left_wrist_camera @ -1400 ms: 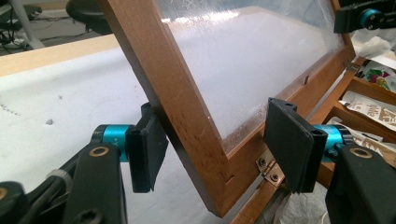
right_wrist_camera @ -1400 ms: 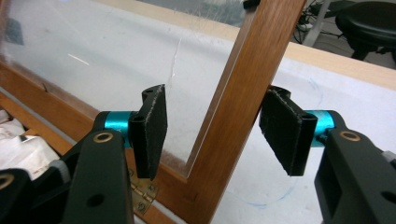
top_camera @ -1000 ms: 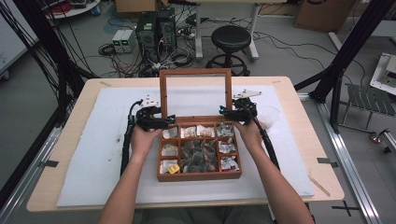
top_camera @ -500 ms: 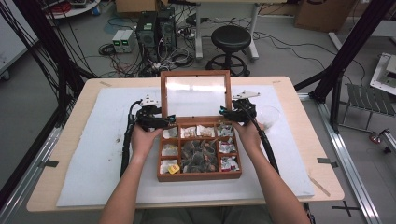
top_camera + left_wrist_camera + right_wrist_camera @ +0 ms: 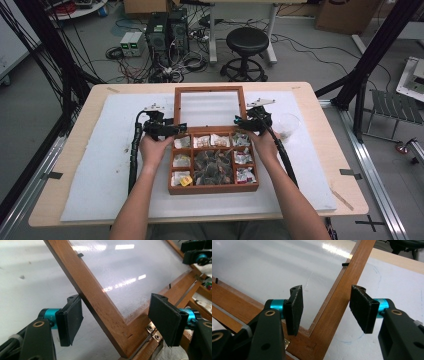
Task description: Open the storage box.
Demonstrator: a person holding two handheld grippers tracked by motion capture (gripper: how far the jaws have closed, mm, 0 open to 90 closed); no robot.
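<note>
I have the wooden box mid-desk, its glass-paned lid lying back open. My left hand-held gripper has just been opening, the right hand-held gripper closing; both straddle the lid's side rails, pads clear. It's stiff, hinged, the pane fragile: grip wood only

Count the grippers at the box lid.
2. The left gripper straddles the left rail of the lid, fingers just opening; the right gripper straddles its right rail, fingers just closing. Neither presses the wood. None seems hidden.
</note>
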